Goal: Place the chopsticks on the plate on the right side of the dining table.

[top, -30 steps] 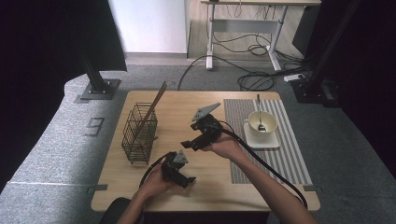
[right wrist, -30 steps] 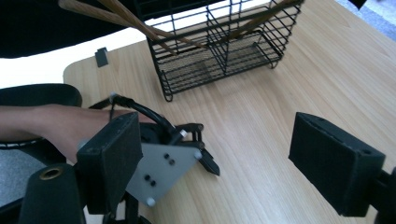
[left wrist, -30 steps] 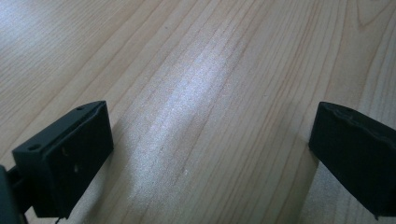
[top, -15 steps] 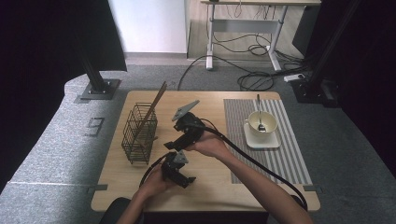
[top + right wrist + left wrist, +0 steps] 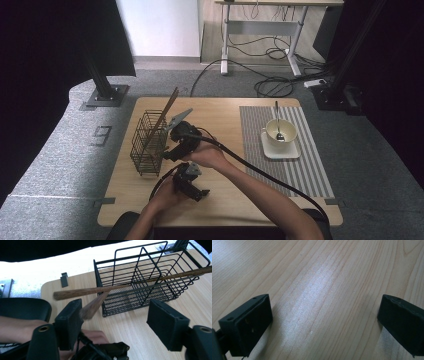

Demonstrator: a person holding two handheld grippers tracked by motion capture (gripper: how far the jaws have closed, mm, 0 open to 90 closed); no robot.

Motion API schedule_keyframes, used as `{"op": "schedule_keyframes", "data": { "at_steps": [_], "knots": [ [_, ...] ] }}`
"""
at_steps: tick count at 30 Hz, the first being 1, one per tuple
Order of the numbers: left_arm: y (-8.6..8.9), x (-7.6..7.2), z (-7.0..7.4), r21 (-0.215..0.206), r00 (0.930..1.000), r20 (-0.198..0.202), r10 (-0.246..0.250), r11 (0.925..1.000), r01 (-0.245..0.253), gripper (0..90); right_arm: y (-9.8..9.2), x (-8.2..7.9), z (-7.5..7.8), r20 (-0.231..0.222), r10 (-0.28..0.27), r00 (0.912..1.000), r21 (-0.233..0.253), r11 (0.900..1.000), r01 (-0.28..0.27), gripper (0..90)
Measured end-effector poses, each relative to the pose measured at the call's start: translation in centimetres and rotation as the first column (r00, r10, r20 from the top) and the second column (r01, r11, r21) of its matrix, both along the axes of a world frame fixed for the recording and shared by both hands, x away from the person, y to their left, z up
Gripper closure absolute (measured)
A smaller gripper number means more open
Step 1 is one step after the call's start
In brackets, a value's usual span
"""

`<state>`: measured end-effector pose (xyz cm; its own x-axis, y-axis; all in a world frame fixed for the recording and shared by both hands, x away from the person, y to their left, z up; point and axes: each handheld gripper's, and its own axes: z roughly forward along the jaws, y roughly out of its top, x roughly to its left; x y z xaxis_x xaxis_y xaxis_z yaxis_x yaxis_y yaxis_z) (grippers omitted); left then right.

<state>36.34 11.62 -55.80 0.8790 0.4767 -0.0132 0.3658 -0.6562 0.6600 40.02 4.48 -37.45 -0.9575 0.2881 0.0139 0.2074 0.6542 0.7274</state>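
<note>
A black wire basket [image 5: 149, 142] stands on the left of the wooden table [image 5: 220, 112], with brown wooden chopsticks [image 5: 167, 107] leaning out of its far corner. My right gripper [image 5: 169, 150] is open just beside the basket's right side. In the right gripper view the basket [image 5: 150, 277] lies ahead, one chopstick [image 5: 120, 287] runs across above the jaws, and the blurred end of a second chopstick [image 5: 92, 307] comes close to the left jaw; nothing is gripped. My left gripper [image 5: 197, 192] rests open near the front edge. Between its jaws [image 5: 324, 317] shows bare table wood.
A cream bowl [image 5: 280, 131] with a spoon [image 5: 276, 120] in it stands on a square saucer [image 5: 280, 149] on the striped placemat [image 5: 292, 160] at the right. The right gripper's cable [image 5: 260, 172] crosses the table's middle. The left hand [image 5: 22, 327] shows below the right gripper.
My right gripper has moved left from the table's middle to the side of the wire basket. The left gripper has stayed where it was.
</note>
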Motion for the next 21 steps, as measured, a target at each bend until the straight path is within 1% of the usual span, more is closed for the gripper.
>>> {"op": "schedule_keyframes", "data": {
  "at_steps": [2, 4, 5, 6, 9, 11, 12, 13, 14, 15, 16, 18, 19, 20, 21],
  "knots": [
    [0.0, 0.0, 0.0, 0.0, 1.0, 0.0, 0.0, 1.0, 0.0, 0.0, 0.4, 0.2, -0.3, 0.001, -0.007, 1.0, -0.004, 1.0, 0.007, 31.5],
    [0.0, 0.0, 0.0, 0.001, 1.0, 0.0, 0.0, 1.0, 0.0, 0.0, 0.8, 0.5, -0.6, -0.011, -0.015, 0.9998, -0.002, 1.0, 0.015, 35.7],
    [0.0, 0.0, 0.0, 0.001, 1.0, 0.0, 0.0, 1.0, 0.0, 0.0, 0.8, 0.5, -0.6, -0.011, -0.015, 0.9998, -0.002, 1.0, 0.015, 35.7],
    [0.0, 0.0, 0.0, 0.0, 1.0, 0.0, 0.0, 1.0, 0.0, 0.0, 1.1, 0.8, -0.9, -0.021, -0.02, 0.9996, -0.002, 1.0, 0.02, 39.2],
    [0.0, 0.0, 0.0, -0.001, 1.0, -0.001, 0.002, 1.0, -0.002, 0.0, 1.2, 1.2, -1.2, -0.031, -0.032, 0.999, 0.015, 0.999, 0.033, 48.0],
    [0.0, 0.0, 0.0, 0.0, 1.0, 0.001, 0.0, 1.0, 0.0, 0.0, 1.2, 1.5, -1.4, -0.026, -0.039, 0.9989, 0.022, 0.999, 0.04, 54.3],
    [0.0, 0.0, 0.0, 0.0, 1.0, 0.001, 0.0, 1.0, 0.0, 0.0, 1.2, 1.5, -1.4, -0.026, -0.039, 0.9989, 0.022, 0.999, 0.04, 54.3],
    [0.0, 0.0, 0.0, 0.001, 1.0, 0.001, -0.001, 1.0, 0.001, 0.0, 1.2, 1.6, -1.4, -0.02, -0.038, 0.9991, 0.022, 0.999, 0.038, 57.3],
    [0.0, 0.0, 0.0, 0.002, 1.0, 0.0, -0.001, 1.0, 0.001, 0.0, 1.2, 1.6, -1.4, -0.015, -0.033, 0.9994, 0.022, 0.999, 0.033, 60.3],
    [0.0, 0.0, 0.0, 0.002, 1.0, -0.001, 0.0, 1.0, 0.0, 0.0, 1.1, 1.7, -1.4, 0.004, -0.022, 0.9998, 0.03, 0.999, 0.022, 66.4],
    [0.0, 0.0, 0.0, 0.002, 1.0, -0.001, 0.0, 1.0, 0.0, 0.0, 1.1, 1.7, -1.4, 0.004, -0.022, 0.9998, 0.03, 0.999, 0.022, 66.4],
    [0.0, 0.0, 0.0, 0.002, 1.0, -0.002, 0.001, 1.0, -0.001, 0.0, 1.2, 1.6, -1.3, 0.022, -0.01, 0.9997, 0.039, 0.999, 0.009, 72.8],
    [0.0, 0.0, 0.0, 0.002, 1.0, -0.002, 0.001, 1.0, -0.001, 0.0, 1.2, 1.6, -1.3, 0.025, -0.006, 0.9997, 0.04, 0.999, 0.005, 75.9],
    [0.0, 0.0, 0.0, 0.002, 1.0, -0.002, 0.001, 1.0, -0.001, 0.0, 1.2, 1.6, -1.3, 0.028, 0.002, 0.9996, 0.043, 0.999, -0.003, 80.9],
    [0.0, 0.0, 0.0, 0.002, 1.0, -0.002, 0.001, 1.0, -0.001, 0.0, 1.2, 1.6, -1.3, 0.023, 0.009, 0.9997, 0.048, 0.999, -0.01, 82.2]
  ]
}}
